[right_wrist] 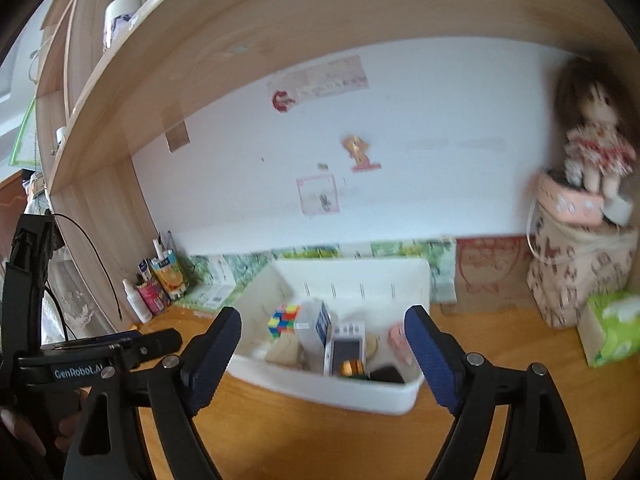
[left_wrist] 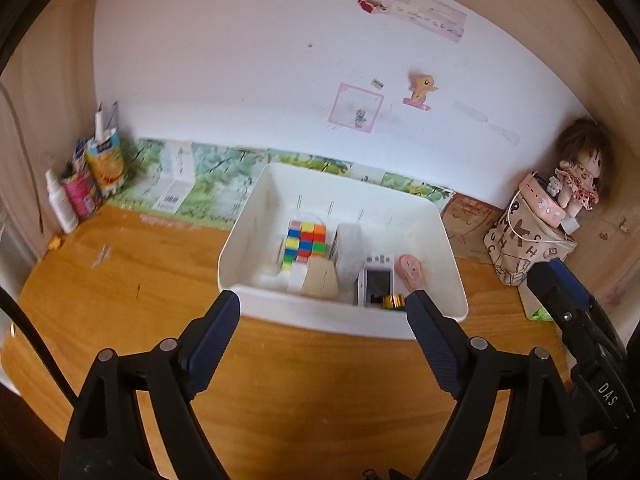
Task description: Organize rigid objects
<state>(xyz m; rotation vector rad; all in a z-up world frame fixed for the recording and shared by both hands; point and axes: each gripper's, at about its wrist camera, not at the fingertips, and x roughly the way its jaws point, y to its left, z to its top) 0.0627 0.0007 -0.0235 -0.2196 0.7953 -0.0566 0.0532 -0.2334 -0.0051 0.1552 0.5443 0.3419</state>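
Observation:
A white plastic bin [left_wrist: 448,240] [right_wrist: 384,276] stands on the wooden desk. Inside it lie a colourful puzzle cube [left_wrist: 305,243] [right_wrist: 283,320], a small carton [left_wrist: 347,254] [right_wrist: 316,326], a white handheld device [left_wrist: 376,280] [right_wrist: 346,348], a gold cap [left_wrist: 394,301] [right_wrist: 351,367], a pink round item [left_wrist: 410,272] [right_wrist: 398,338] and a tan wooden piece [left_wrist: 320,280] [right_wrist: 284,350]. My left gripper [left_wrist: 325,312] hangs open just in front of the bin's near wall, holding nothing. My right gripper [right_wrist: 324,332] is open too, empty, a little back from the bin.
A doll [left_wrist: 580,172] [right_wrist: 596,136] sits on a patterned bag [left_wrist: 524,244] [right_wrist: 580,276] at the right corner. A green tissue pack [right_wrist: 612,328] lies beside it. Bottles and cartons [left_wrist: 92,176] [right_wrist: 156,284] crowd the left corner. Shelves overhang the desk [left_wrist: 120,280].

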